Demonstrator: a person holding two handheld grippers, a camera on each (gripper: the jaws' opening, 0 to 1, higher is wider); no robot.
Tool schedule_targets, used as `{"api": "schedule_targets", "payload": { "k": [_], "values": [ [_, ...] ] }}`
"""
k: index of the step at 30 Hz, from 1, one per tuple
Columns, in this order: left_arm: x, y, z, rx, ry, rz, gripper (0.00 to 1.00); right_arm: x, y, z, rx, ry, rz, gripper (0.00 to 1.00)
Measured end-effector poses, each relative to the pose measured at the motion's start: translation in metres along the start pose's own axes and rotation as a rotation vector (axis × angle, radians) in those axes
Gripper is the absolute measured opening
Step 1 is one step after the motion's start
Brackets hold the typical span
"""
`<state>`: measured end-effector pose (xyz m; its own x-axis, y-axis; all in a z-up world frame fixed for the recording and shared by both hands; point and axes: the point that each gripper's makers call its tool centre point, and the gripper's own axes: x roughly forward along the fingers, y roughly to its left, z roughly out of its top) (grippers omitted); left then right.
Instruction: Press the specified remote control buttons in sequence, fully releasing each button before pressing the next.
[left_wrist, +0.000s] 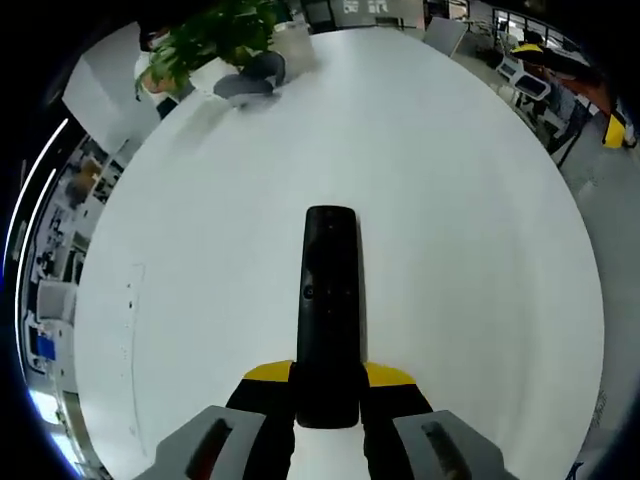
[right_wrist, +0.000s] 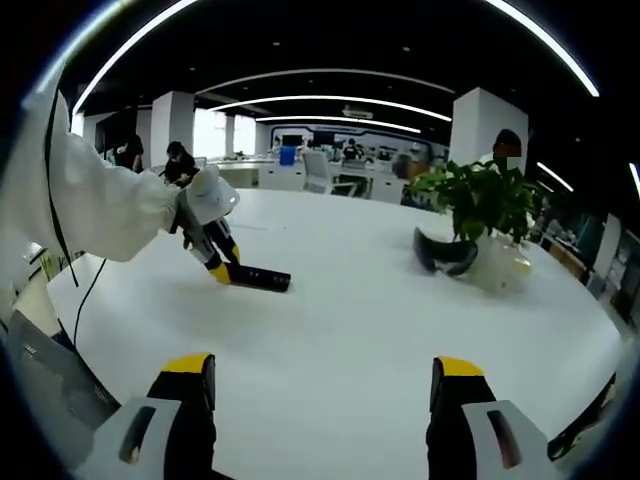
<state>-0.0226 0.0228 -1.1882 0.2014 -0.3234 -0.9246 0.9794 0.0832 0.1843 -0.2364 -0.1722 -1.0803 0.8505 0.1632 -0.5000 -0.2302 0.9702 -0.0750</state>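
Step in hand: judged as set-up before the first press. The left gripper (left_wrist: 327, 400) clamps the near end of the slim black plastic remote control (left_wrist: 329, 300); no button is under pressure.
Left tongs: narrow, yellow-tipped jaws closed on the remote's lower end, seen in the left gripper view at 6 o'clock.
Right tongs: the right gripper (right_wrist: 325, 395) stands wide, jaws well apart with bare table between them, holding nothing.
Remote position: flat on the round white table (left_wrist: 480, 250), long axis running from 6 toward 12 o'clock in the left gripper view. In the right gripper view it lies at about 10 o'clock (right_wrist: 258, 277), well apart from the right jaws, with the left gripper (right_wrist: 222, 262) on its end.
Buttons: small marks on the remote's face; too small to tell which is which.
Next move calls for: probably bringing the right gripper across to the remote and setting one jaw tip on the named button, then lifting fully clear before the next.
Surroundings: green leafy potted plant (right_wrist: 480, 205) and dark curved object (right_wrist: 446, 253) beside it, at 2 o'clock in the right gripper view, well apart from the remote.
Obstructions: none judged on the path; white sleeve (right_wrist: 85, 205) behind the left gripper.
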Motion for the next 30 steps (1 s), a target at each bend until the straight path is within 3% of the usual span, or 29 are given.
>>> {"api": "schedule_targets", "payload": {
  "k": [17,30],
  "values": [
    [0.008,0.030,-0.002,0.014,0.014,-0.010,0.23,0.002,-0.001,-0.002,-0.010,0.012,-0.011,0.86],
    [0.011,0.069,-0.007,0.016,0.047,-0.003,0.23,0.005,-0.001,-0.008,-0.022,0.051,-0.019,0.86]
  ]
}}
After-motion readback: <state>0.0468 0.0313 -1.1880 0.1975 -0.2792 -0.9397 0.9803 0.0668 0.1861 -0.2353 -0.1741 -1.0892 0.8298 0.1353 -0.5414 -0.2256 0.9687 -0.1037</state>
